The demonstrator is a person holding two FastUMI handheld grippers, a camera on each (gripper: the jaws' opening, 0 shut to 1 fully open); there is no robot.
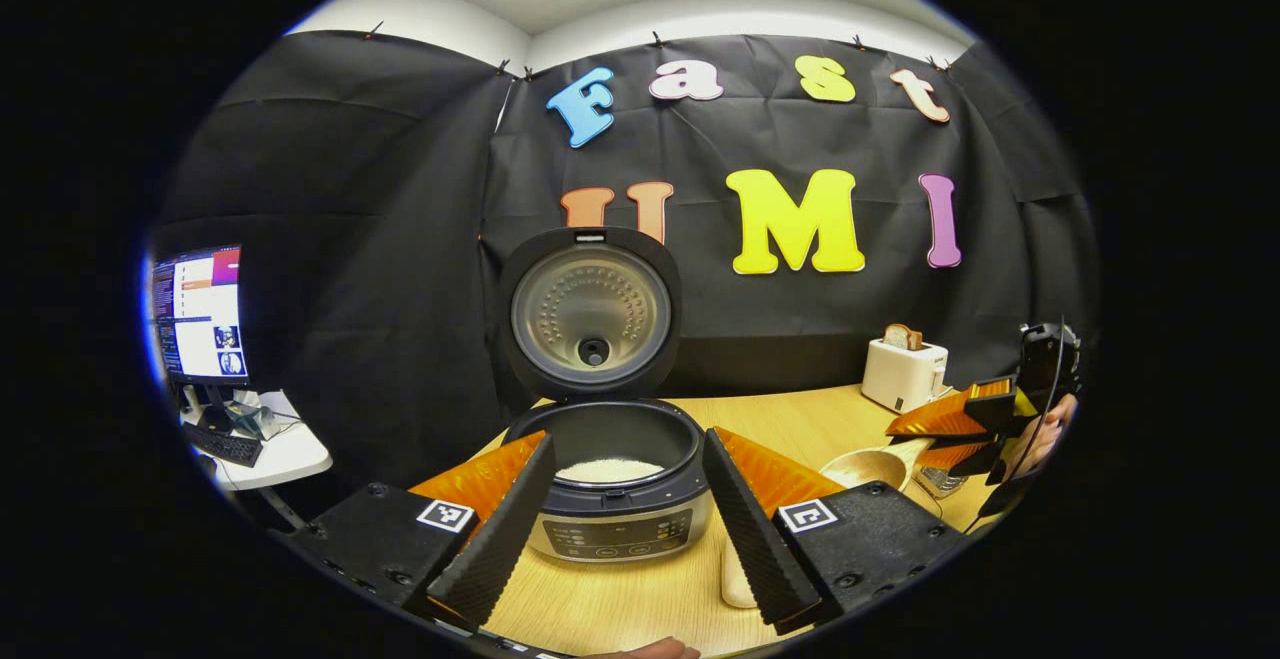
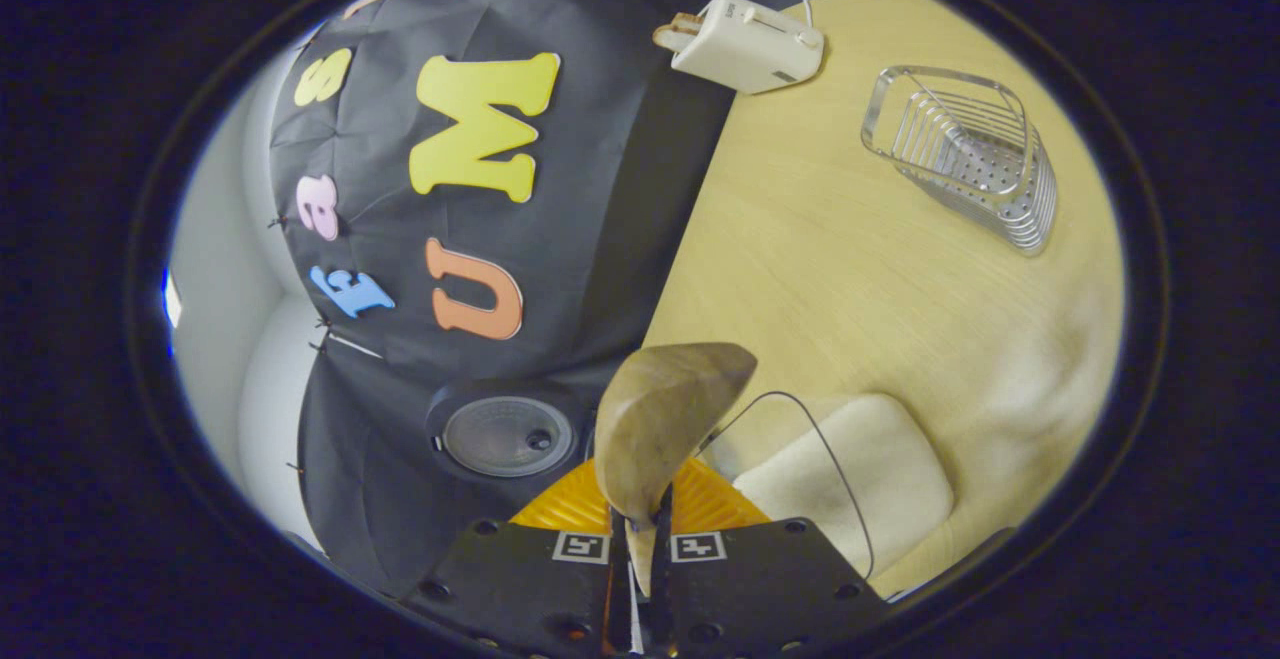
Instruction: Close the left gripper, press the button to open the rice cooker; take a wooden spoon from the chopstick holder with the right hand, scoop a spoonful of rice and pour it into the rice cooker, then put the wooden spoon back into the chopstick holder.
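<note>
**On the worktop: lid up, spoon pinched**

On the worktop (image 1: 640, 594) the rice cooker (image 1: 612, 484) stands with its lid (image 1: 590, 311) flipped up toward the far wall. White rice (image 1: 608, 470) lies at the bottom of the pot.

In the left gripper view the left tool (image 1: 628, 509) sits low and near, pointing straight at the cooker. Its two fingers (image 1: 500, 529) are spread wide, one on each side of the cooker's front, and they hold nothing. I cannot tell if they touch the cooker.

Far to the right in that view is the right tool (image 1: 950, 439), with a hand (image 1: 1050, 434) behind it. It points left, toward the cooker. The wooden spoon (image 1: 868, 467) sticks out from it, with its bowl on the left and its handle running right into the tool. The long way of the spoon goes left to right.

In the right gripper view the whole room looks tipped over, so the right tool (image 2: 640, 539) is rolled to one side. Its fingers are pressed together on the spoon's thin handle. The spoon (image 2: 655, 429) points forward, away from the tool, with its bowl at the far end. The bowl looks empty.

A cream cloth (image 2: 860, 479) lies near the tool on the right. Farther off are a wire chopstick holder (image 2: 965, 154) and a white toaster (image 2: 745, 44) with bread in it.
</note>
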